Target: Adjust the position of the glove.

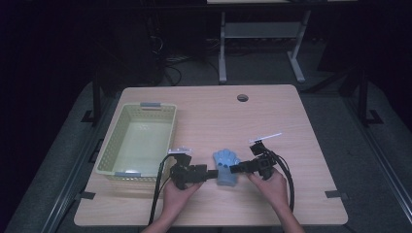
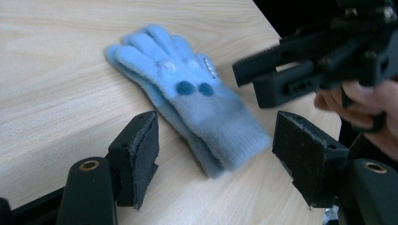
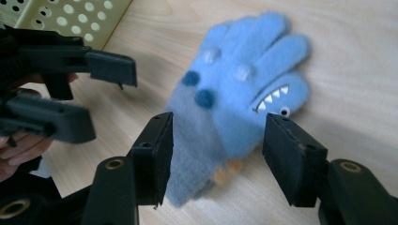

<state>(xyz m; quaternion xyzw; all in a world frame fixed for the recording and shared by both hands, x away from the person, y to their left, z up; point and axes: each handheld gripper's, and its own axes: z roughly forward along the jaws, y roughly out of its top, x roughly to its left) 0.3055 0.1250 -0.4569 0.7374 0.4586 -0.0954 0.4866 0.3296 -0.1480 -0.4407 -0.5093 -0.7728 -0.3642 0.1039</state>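
Near the table's front edge, a blue glove lies flat, cuff near, fingers far. Left claw and right claw, both released, flank its cuff end, equally close. A yellow basket sits far left.

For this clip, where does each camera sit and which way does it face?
High view: above the person's side, looking forward and down on the table, basket and glove; both forearms enter from below.
Left gripper view: on the left gripper, looking along its open jaws at the glove; the right gripper and fingers beyond.
Right gripper view: on the right gripper, facing glove and basket; left gripper beyond.
Shared: all three show the glove.
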